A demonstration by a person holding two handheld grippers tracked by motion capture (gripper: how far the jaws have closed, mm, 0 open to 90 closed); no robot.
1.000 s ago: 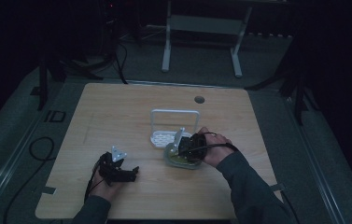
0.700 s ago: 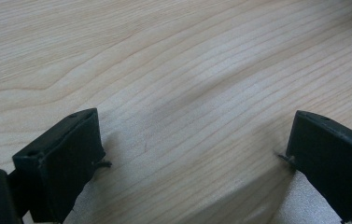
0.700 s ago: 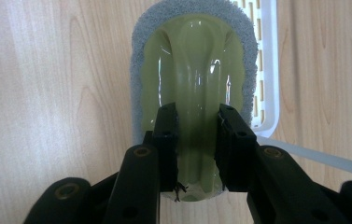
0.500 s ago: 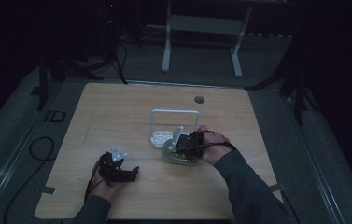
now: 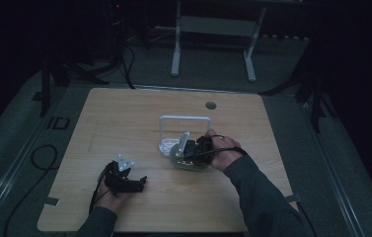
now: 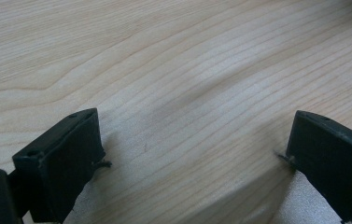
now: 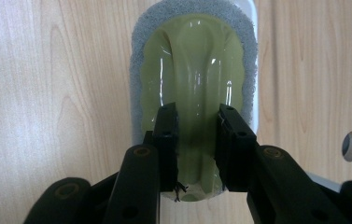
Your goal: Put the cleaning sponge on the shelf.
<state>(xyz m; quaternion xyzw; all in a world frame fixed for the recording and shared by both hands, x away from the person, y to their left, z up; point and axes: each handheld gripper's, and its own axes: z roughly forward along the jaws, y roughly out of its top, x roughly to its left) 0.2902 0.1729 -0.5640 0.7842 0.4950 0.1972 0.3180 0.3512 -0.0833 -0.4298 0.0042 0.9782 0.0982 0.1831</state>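
**Scrubber gripped at the white holder**

At the left of the table (image 5: 124,118), we see the left gripper (image 5: 133,183) resting low over bare, pale wood. Its jaws stand wide apart with nothing between them, and fine straight grain runs across the smooth board beneath.

Near the middle stands a white holder (image 5: 183,129), a shallow tray with a tall, looped frame. Just in front of it lies the scrubber (image 7: 194,70): a glossy, yellow-green plastic top, oval with a raised central ridge, over a rough grey pad that shows around its rim.

To the right, the right gripper (image 7: 197,144) has its jaws closed narrowly on that ridge, one against each side.
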